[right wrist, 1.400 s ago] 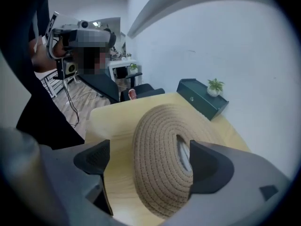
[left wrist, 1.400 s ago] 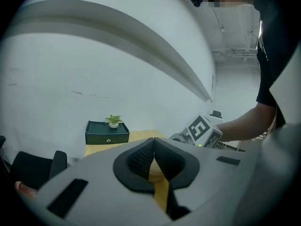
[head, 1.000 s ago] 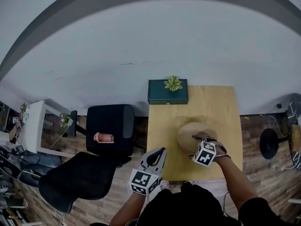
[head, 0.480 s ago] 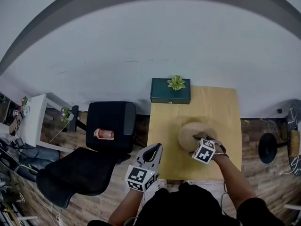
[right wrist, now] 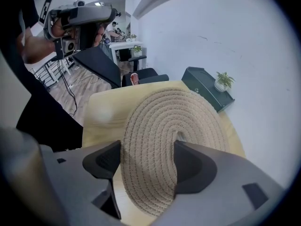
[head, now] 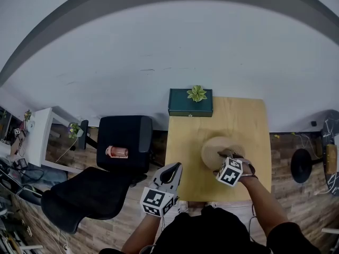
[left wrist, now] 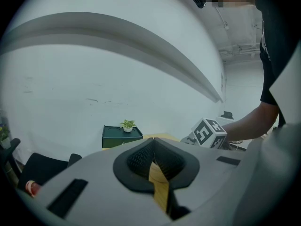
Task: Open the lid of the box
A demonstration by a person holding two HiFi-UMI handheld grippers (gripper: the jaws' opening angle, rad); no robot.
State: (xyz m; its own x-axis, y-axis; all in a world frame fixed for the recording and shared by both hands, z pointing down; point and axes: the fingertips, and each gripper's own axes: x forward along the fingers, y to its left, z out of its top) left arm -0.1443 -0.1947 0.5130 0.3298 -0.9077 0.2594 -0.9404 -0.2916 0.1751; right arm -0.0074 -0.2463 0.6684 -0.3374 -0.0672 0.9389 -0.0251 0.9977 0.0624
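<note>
Found the woven lid [right wrist: 162, 126] not yet lifted, on the near half of the table [head: 238, 115], right of centre. Held the right gripper [right wrist: 146, 160] low over it, presumably to pinch from rim to crown: jaws partly apart and closing, pads meeting the weave. Held the left gripper [left wrist: 153, 150] off the near edge, presumably clear of the work: jaws pressed together, empty.
</note>
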